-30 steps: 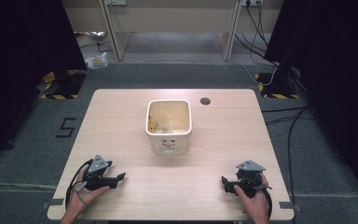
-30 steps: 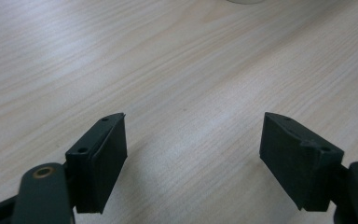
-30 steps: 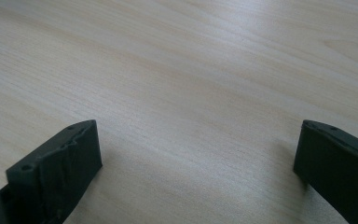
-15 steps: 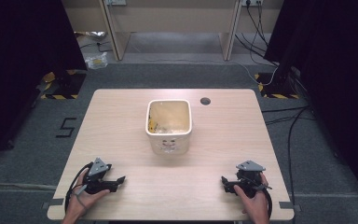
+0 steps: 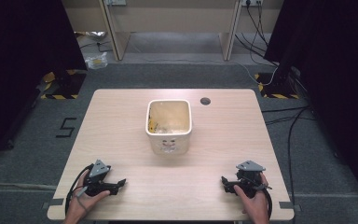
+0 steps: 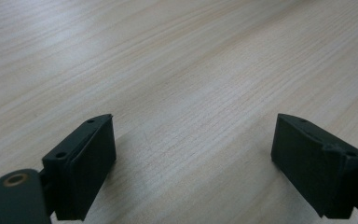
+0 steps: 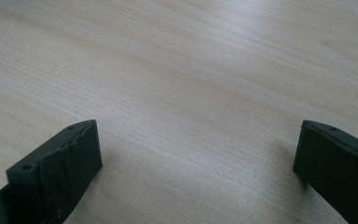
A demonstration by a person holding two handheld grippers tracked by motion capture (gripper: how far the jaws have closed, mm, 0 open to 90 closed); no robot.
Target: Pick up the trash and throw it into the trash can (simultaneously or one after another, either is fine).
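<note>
Little has moved since the earlier frames: the left gripper (image 5: pixel 117 185) has only edged slightly along the near edge of the table (image 5: pixel 121 116), and the right gripper (image 5: pixel 224 183) rests where it was. Both hold their jaws wide apart over bare wood, gripping nothing. The white bin (image 5: pixel 168 140) stands mid-table, well apart from both.

left tool (image 5: pixel 119 183): jaws wide apart, empty | right tool (image 5: pixel 224 181): same (both apparently resting low, hand-held)
</note>
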